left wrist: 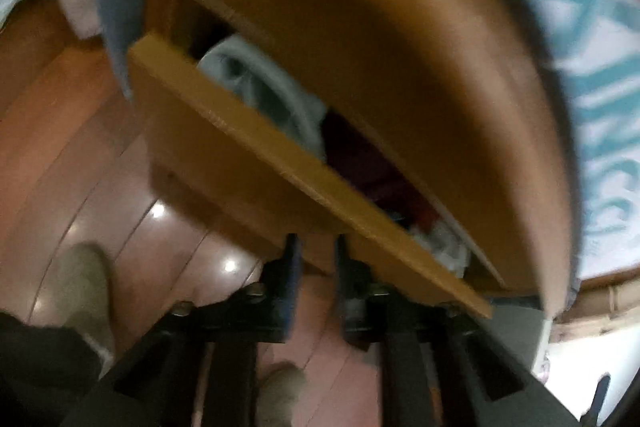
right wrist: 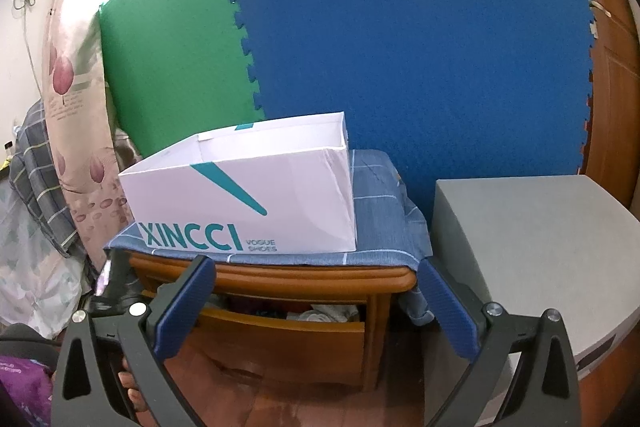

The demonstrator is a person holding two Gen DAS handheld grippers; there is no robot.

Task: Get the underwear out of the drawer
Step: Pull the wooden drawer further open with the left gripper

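Left wrist view, blurred: the left tool [left wrist: 316,247] reaches under the front panel of the part-open wooden drawer [left wrist: 256,163], fingers narrowly apart; whether they pinch anything cannot be told. Underwear [left wrist: 256,87] lies heaped inside the drawer.

Right wrist view: the right tool [right wrist: 316,303] is spread wide, empty, facing the drawer below a white shoebox [right wrist: 248,203].

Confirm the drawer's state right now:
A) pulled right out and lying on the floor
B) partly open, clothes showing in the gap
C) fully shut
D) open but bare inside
B: the drawer front stands out from the cabinet, and pale and dark clothes show in the gap behind it; both views agree.
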